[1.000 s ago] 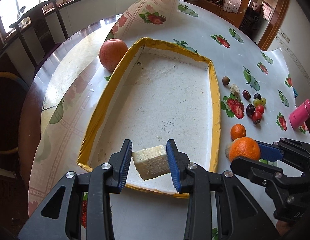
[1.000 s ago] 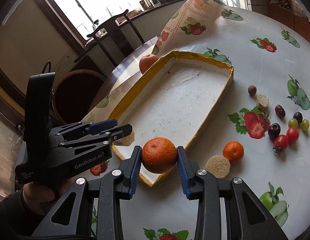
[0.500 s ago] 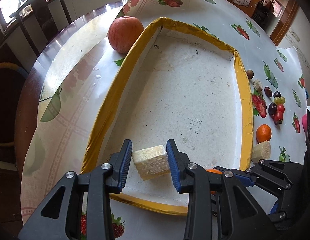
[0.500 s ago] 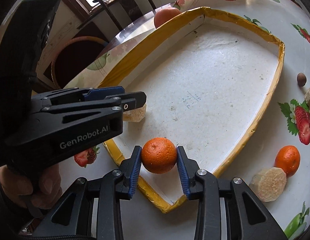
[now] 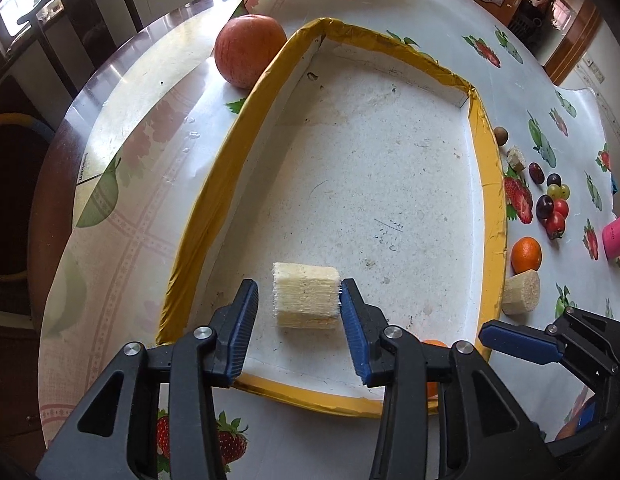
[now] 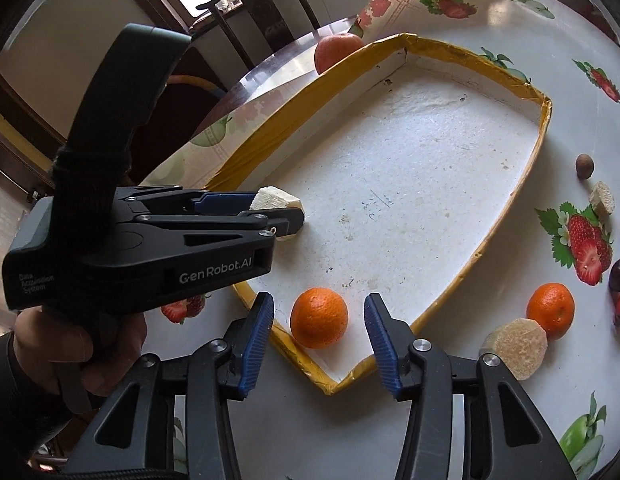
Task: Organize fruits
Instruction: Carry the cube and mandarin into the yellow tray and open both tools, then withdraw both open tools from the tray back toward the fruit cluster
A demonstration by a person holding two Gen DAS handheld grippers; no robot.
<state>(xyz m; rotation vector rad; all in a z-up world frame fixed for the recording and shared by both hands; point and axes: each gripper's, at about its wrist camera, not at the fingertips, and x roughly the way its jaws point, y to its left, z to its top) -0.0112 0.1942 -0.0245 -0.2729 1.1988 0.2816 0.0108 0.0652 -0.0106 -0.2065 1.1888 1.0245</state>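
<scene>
**Both fruits lie loose in the tray**

The right gripper (image 6: 319, 340) is spread wide around the orange (image 6: 318, 317) in the tray's (image 5: 206, 216) near corner. The left gripper (image 5: 300, 322) has released the cane chunk (image 5: 305, 295), though one pad may touch it; its fibres run crosswise. An apple (image 5: 250, 50) sits beyond.

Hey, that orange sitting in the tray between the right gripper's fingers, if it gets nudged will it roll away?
Likely yes. The orange is round and rests free on the tray's flat floor, with the right gripper open around it. The raised yellow rim close beside it would probably stop a roll that way. Its dimpled peel should give the pads fair grip.
</scene>
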